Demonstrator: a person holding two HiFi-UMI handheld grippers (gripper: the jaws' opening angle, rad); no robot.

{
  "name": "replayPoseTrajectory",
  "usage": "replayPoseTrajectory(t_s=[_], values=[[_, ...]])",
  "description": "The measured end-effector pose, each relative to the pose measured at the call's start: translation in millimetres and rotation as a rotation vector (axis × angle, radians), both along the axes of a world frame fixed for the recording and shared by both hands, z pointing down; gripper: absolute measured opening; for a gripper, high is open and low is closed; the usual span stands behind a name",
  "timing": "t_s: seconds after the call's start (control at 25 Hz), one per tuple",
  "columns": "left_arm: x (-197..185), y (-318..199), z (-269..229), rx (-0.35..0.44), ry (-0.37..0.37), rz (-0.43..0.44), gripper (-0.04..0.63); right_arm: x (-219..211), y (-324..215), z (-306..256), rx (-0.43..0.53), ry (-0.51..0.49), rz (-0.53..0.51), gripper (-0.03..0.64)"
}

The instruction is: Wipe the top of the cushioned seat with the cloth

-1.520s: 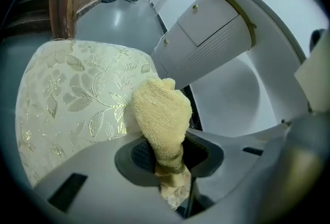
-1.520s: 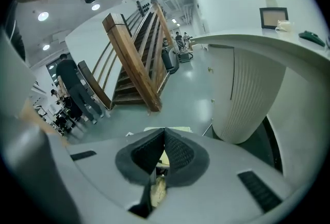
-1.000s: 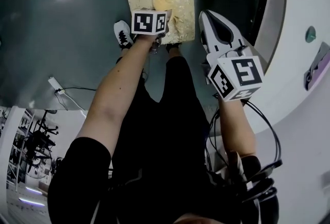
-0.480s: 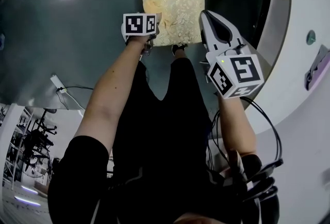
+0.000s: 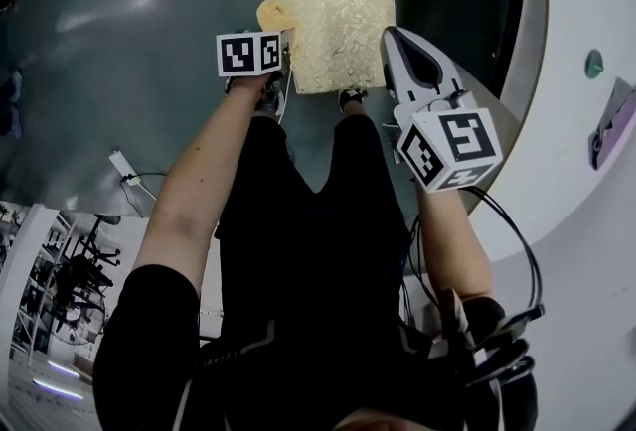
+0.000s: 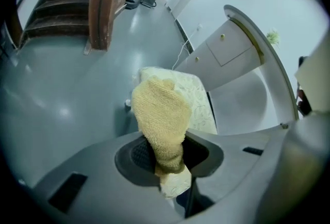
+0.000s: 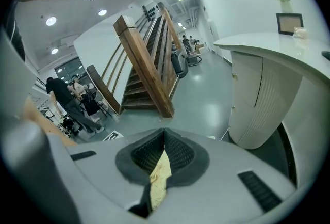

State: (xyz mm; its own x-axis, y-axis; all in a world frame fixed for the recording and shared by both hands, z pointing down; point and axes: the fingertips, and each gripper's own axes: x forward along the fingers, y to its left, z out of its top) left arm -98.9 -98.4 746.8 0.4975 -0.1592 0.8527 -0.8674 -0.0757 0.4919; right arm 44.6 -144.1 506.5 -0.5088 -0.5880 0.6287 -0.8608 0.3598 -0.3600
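Grip of the left tool is maintained on the yellow terry cloth. The cloth has been carried off the top of the cream patterned rectangular cushioned seat to just beyond its left edge; one wiping stroke is judged finished. The right tool is closed and empty near the seat's right edge. Open grey floor is available leftward; the white curved desk limits rightward travel.
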Motion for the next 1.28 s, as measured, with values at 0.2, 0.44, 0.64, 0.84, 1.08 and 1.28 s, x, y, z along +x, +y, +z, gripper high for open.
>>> replayPoseTrajectory(t_s=[0.2, 0.44, 0.64, 0.84, 1.08, 1.28], values=[[81.9, -28.3, -29.8, 0.070, 0.109, 0.084, 0.101, 26.3, -5.3, -9.3, 0.010, -0.001, 0.011, 0.006], [175.3, -47.2, -30.6, 0.074, 0.217, 0.168, 0.101, 68.0, -16.9, -15.5, 0.022, 0.009, 0.039, 0.006], [212.3, -54.9, 3.6, 0.031, 0.236, 0.199, 0.101, 90.3, -16.3, 0.2, 0.007, 0.003, 0.059, 0.006], [211.4, -53.8, 28.4, 0.004, 0.240, 0.215, 0.101, 95.0, -4.8, 22.6, -0.039, -0.001, 0.073, 0.006], [189.2, -52.9, 28.7, 0.008, 0.193, 0.187, 0.100, 80.1, -9.6, 24.3, -0.037, -0.005, 0.071, 0.006], [145.4, -46.3, 29.5, 0.006, 0.140, 0.161, 0.100, 61.3, -12.6, 19.7, -0.028, 0.003, 0.048, 0.006]])
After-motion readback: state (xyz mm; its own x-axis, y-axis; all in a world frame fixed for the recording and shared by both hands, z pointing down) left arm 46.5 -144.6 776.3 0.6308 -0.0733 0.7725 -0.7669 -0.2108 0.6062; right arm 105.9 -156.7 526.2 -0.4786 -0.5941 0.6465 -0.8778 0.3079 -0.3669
